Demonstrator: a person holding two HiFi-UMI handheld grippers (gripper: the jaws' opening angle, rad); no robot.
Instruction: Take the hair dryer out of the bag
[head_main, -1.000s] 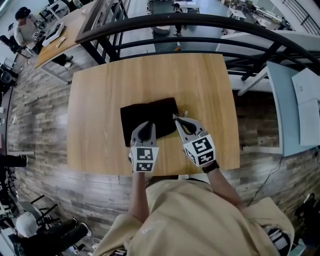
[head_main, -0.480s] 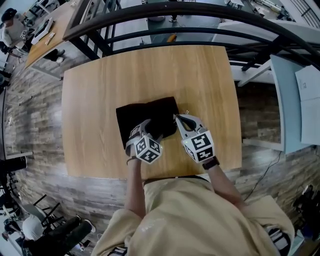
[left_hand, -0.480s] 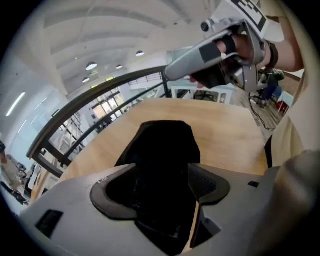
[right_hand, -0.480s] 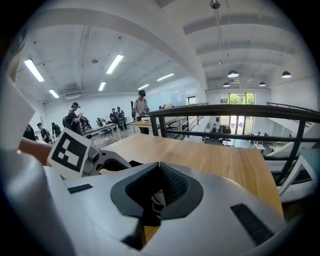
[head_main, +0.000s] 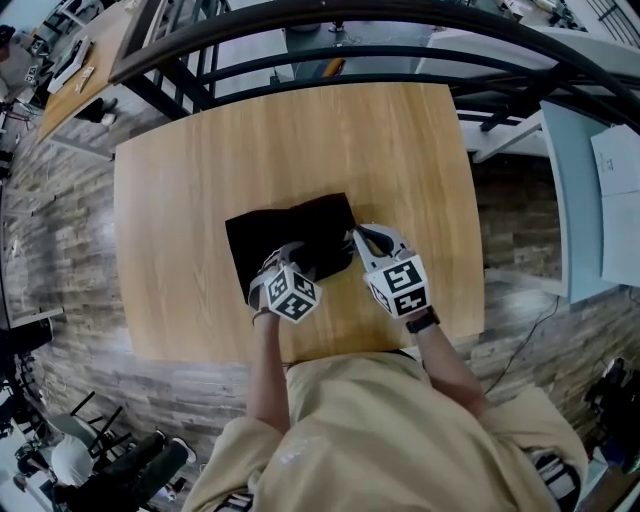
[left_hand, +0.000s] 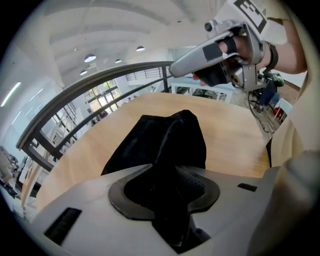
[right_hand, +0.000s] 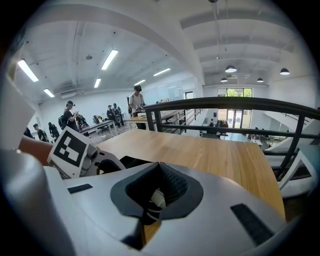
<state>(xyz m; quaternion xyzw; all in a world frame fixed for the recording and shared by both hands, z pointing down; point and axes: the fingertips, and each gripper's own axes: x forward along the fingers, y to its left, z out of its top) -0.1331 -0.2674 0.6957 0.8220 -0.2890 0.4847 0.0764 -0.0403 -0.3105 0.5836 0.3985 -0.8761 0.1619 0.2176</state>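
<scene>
A black cloth bag (head_main: 285, 232) lies flat on the wooden table (head_main: 200, 150); the hair dryer does not show. My left gripper (head_main: 303, 262) points down at the bag's near edge, and its jaws are closing on a raised fold of the cloth (left_hand: 150, 145), which fills the gap between them. My right gripper (head_main: 353, 237) sits at the bag's right near corner, shut on a white-and-black striped cord (right_hand: 154, 201). In the left gripper view the right gripper (left_hand: 172, 70) hangs above the bag's far side.
A black metal railing (head_main: 330, 15) curves along the table's far edge. A pale blue table (head_main: 590, 180) stands to the right, past a gap of wooden floor. People stand at desks (right_hand: 137, 100) in the background.
My left gripper has dropped onto the bag's near edge and rolled, so its marker cube now faces up at an angle. The right gripper has stayed shut at the bag's corner.
</scene>
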